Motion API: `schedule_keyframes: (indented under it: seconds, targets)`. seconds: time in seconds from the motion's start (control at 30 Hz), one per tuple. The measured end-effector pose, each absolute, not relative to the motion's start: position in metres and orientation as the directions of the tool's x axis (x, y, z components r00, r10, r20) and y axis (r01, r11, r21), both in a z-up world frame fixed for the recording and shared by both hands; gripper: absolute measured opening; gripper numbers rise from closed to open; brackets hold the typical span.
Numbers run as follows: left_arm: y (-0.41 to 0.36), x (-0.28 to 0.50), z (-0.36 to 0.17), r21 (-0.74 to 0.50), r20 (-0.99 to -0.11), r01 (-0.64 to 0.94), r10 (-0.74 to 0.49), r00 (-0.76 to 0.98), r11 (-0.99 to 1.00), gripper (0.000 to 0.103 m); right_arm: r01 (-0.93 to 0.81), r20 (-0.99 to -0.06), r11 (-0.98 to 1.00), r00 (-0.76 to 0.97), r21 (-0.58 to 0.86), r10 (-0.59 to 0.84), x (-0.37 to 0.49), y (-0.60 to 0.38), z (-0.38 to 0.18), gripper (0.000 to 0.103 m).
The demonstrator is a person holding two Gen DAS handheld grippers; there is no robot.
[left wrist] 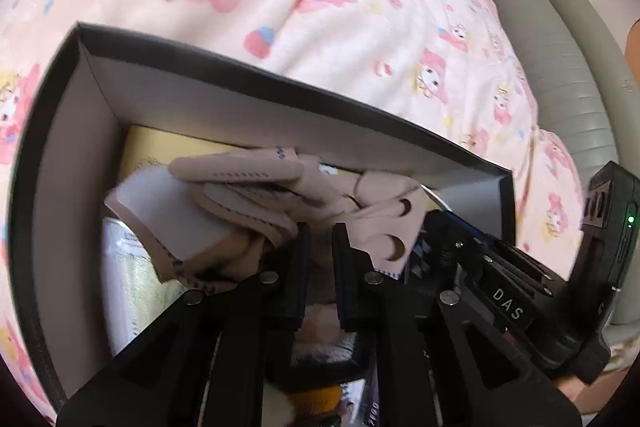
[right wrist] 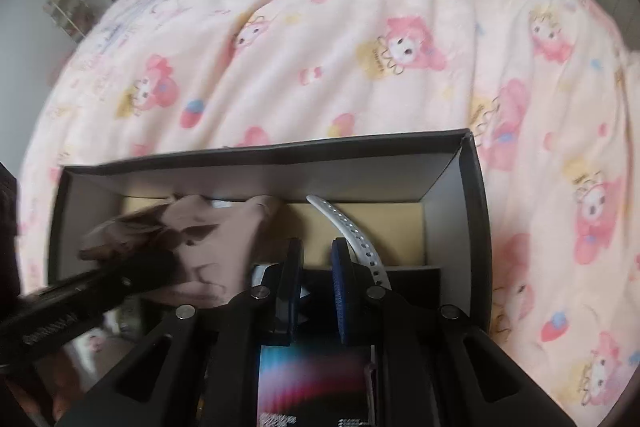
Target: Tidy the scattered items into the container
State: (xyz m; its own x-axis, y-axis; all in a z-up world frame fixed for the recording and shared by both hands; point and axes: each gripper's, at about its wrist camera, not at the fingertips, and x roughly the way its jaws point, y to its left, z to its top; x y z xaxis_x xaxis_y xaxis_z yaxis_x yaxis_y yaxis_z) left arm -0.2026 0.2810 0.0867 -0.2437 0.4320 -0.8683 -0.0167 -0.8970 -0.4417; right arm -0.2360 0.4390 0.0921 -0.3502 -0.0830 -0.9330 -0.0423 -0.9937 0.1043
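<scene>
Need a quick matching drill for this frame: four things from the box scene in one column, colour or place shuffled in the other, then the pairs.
Things:
1. box
2. glove
3. perforated strip
4. blanket

Descriptions:
A. pink cartoon print, under the box
B. silver-white, curved, beside the right claw
C. black outside, pale inside
D. beige, lying in the box

Pairs: 1-C, 2-D, 3-B, 4-A
</scene>
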Motion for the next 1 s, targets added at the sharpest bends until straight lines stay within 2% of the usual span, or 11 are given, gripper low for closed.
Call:
schedule_keyframes:
  seconds: [0.1,0.23,0.3,0.4,0.47,0.5,0.53,0.63,0.73,0.93,1.0]
  targets:
    - [0.273,-0.199,0.093,-0.433,-0.863,-0.004,0.416,-0.287,-0.901,0.012,-0.050,-0.932,-0.992,-0.349,0.119,-0.094,-0.239,0.438,0.097,0.012]
    - [0.272,-0.188,0.097,-0.471,-0.827,-0.078,0.471,-0.306,-0.879,0.023,-0.005,-0.903,-0.971,-0.367,0.240,-0.222,-0.229,0.437,0.108,0.013]
    - [0.270,-0.184,0.095,-0.494,-0.817,-0.108,0.502,-0.283,-0.863,0.028,-0.010,-0.904,-0.975,-0.377,0.224,-0.204,-0.223,0.435,0.108,0.013]
    - [0.268,-0.174,0.092,-0.480,-0.824,-0.107,0.489,-0.285,-0.871,0.029,-0.042,-0.895,-0.980,-0.416,0.195,-0.160,-0.204,0.434,0.114,0.014]
    - [0.273,-0.163,0.103,-0.477,-0.815,-0.132,0.493,-0.306,-0.869,0.030,-0.025,-0.883,-0.981,-0.441,0.194,-0.164,-0.188,0.430,0.120,0.026]
    - [0.278,-0.155,0.115,-0.474,-0.802,-0.159,0.499,-0.327,-0.866,0.032,-0.019,-0.876,-0.979,-0.450,0.202,-0.173,-0.181,0.428,0.123,0.038]
    - [0.279,-0.146,0.128,-0.467,-0.788,-0.191,0.504,-0.353,-0.864,0.034,-0.018,-0.869,-0.976,-0.459,0.217,-0.185,-0.173,0.426,0.126,0.042]
    - [0.277,-0.120,0.159,-0.417,-0.762,-0.244,0.482,-0.432,-0.876,0.039,-0.008,-0.850,-0.975,-0.492,0.223,-0.190,-0.155,0.420,0.141,0.042]
    - [0.274,-0.095,0.179,-0.459,-0.717,-0.284,0.540,-0.441,-0.841,0.045,0.006,-0.817,-0.973,-0.542,0.232,-0.198,-0.131,0.416,0.161,0.043]
    - [0.269,-0.049,0.210,-0.392,-0.714,-0.324,0.507,-0.483,-0.861,0.047,0.025,-0.768,-0.971,-0.606,0.239,-0.205,-0.086,0.401,0.188,0.044]
    - [0.268,-0.036,0.216,-0.358,-0.719,-0.331,0.484,-0.498,-0.873,0.051,0.029,-0.764,-0.968,-0.609,0.248,-0.214,-0.073,0.398,0.192,0.044]
